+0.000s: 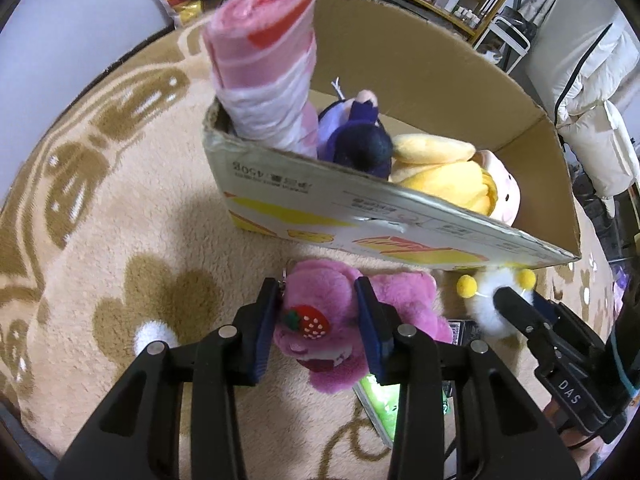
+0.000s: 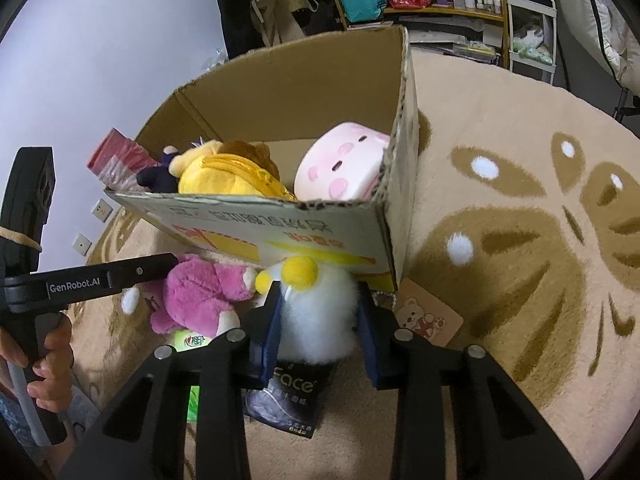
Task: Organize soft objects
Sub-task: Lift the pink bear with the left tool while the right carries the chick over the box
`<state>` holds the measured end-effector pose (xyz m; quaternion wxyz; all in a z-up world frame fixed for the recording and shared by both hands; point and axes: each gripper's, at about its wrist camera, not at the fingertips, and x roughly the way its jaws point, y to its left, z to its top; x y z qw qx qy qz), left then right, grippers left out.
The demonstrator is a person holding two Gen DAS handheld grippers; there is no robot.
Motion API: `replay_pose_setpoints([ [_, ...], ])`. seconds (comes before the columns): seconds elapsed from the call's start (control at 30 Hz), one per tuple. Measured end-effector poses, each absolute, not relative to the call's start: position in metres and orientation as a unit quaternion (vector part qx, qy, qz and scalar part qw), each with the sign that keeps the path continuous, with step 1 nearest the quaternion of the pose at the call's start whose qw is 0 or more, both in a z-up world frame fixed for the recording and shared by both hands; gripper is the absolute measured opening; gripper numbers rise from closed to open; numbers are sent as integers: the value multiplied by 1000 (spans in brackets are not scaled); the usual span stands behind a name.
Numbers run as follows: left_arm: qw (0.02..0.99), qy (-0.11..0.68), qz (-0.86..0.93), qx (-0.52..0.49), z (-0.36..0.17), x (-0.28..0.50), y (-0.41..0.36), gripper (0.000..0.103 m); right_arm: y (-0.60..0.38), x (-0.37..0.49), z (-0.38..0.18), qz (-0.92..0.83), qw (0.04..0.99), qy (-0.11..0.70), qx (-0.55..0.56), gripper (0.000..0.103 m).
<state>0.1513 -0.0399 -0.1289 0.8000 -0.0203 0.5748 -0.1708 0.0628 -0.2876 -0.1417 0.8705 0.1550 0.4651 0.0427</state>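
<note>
A pink plush bear (image 1: 320, 320) with a strawberry patch lies on the rug in front of a cardboard box (image 1: 360, 200). My left gripper (image 1: 318, 292) has its jaws around the bear's head, pads touching its sides. My right gripper (image 2: 318, 300) has its jaws around a white fluffy toy (image 2: 316, 320) with yellow pompoms; the toy also shows in the left wrist view (image 1: 492, 300). The bear also shows in the right wrist view (image 2: 200, 296). The box (image 2: 280, 232) holds a rolled pink blanket (image 1: 264, 64), a purple doll (image 1: 360, 136), a yellow plush (image 1: 440, 168) and a pink pig plush (image 2: 344, 164).
A beige patterned rug (image 1: 120, 220) covers the floor. A green packet (image 1: 380, 404), a dark tissue pack (image 2: 288, 396) and a bear-print card (image 2: 428, 316) lie under and beside the toys. Shelves (image 2: 440, 0) and hanging coats (image 1: 592, 80) stand behind the box.
</note>
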Motion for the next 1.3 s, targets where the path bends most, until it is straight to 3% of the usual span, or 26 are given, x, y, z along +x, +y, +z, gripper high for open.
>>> replay_pose_setpoints([
  [0.63,840,523,-143,17,-90,124,-40,36,-286,28,-101,40,895,415,159,36],
  [1.3,921,368,-121,40,5,90,-34,34,-295,6,-60,48,922,345,169,36],
])
